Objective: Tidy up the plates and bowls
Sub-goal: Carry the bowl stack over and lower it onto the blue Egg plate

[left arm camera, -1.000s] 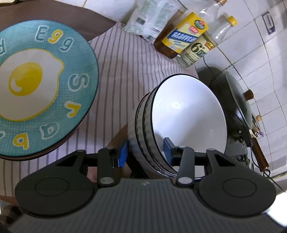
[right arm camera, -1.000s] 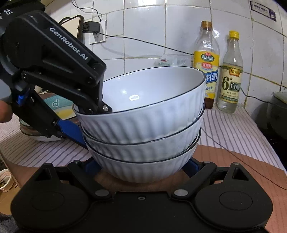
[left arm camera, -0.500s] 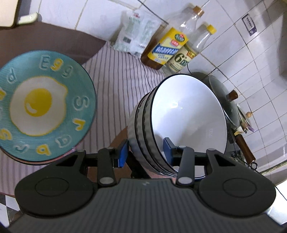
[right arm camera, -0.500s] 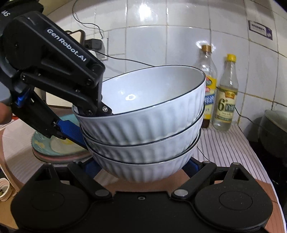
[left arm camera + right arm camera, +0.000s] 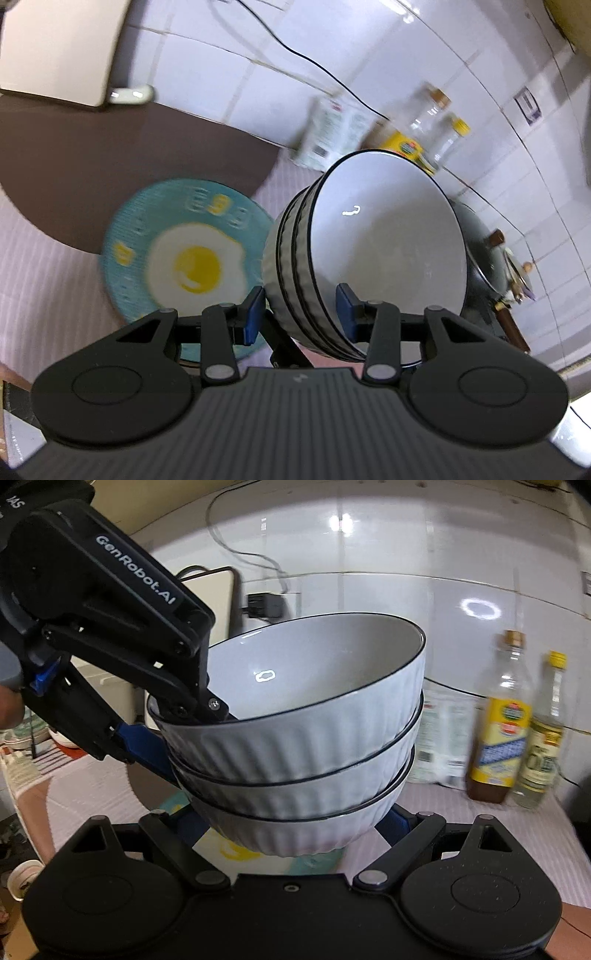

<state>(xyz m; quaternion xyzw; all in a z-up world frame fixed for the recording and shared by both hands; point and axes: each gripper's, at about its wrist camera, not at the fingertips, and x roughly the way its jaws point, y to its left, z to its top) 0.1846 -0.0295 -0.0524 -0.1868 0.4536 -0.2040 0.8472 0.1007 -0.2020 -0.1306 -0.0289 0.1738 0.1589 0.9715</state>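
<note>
Left wrist view
- left gripper [image 5: 300, 314]: part open, clamped across the rims of the bowl stack [image 5: 369, 254], one pad inside, one outside
- bowl stack: frame centre, held tilted above the egg plate [image 5: 147, 258]
- bottles [image 5: 439, 129]: upper right, at the tiled wall

Right wrist view
- right gripper [image 5: 295, 827]: closed around the bottom bowl [image 5: 291, 834], lower centre
- left gripper [image 5: 192, 720]: seen biting the stack's left rim

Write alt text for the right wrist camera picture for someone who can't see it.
A stack of three white ribbed bowls fills the view, the left gripper clamped on its near-left rim and the right gripper cradling the bottom bowl. Two bottles stand at a tiled wall.
</note>
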